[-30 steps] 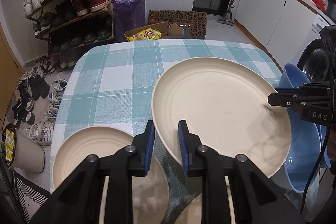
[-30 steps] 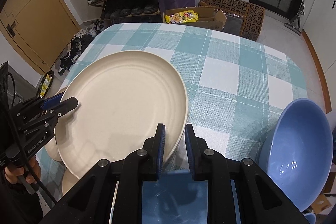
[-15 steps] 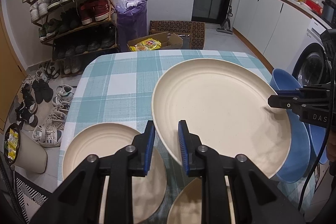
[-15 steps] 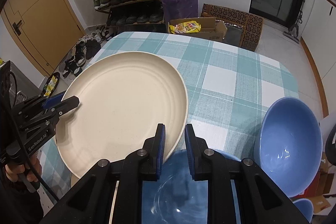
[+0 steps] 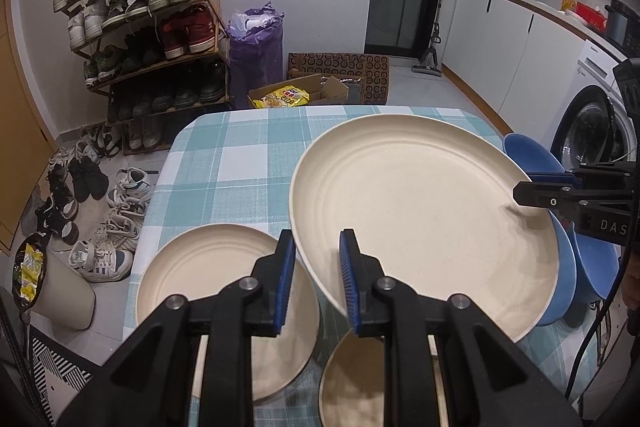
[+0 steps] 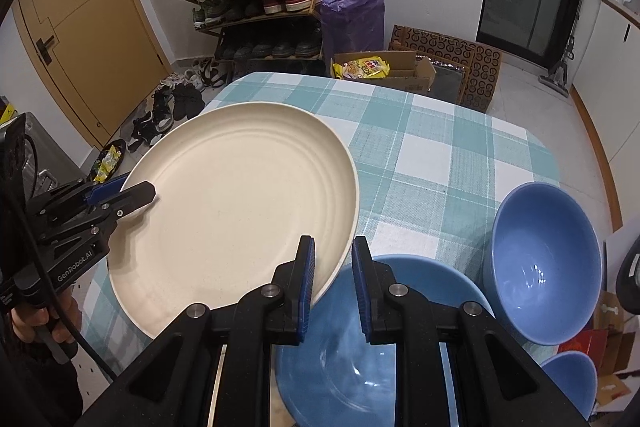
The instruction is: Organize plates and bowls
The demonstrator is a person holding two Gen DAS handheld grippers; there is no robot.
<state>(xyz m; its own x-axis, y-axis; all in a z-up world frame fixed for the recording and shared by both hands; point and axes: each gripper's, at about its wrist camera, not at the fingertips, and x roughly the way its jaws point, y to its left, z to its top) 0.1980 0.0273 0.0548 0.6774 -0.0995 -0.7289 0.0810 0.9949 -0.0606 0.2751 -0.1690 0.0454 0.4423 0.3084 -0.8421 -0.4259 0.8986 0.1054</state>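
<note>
Both grippers, left [image 5: 316, 279] and right [image 6: 334, 281], have their fingers clamped on opposite rims of a large cream plate [image 5: 424, 215] held tilted above the checked desk [image 5: 240, 163] (blue bowls [image 6: 544, 267] close beneath); uneven lifting could let it slip onto them.

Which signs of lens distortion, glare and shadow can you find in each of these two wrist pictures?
Left wrist view: fisheye bends the shoe rack and leaves black corners; the right gripper casts a soft shadow on the large cream plate. Right wrist view: the door bows; ceiling light glints in the blue bowl and blue plate. Both are sharp, without motion blur.
</note>
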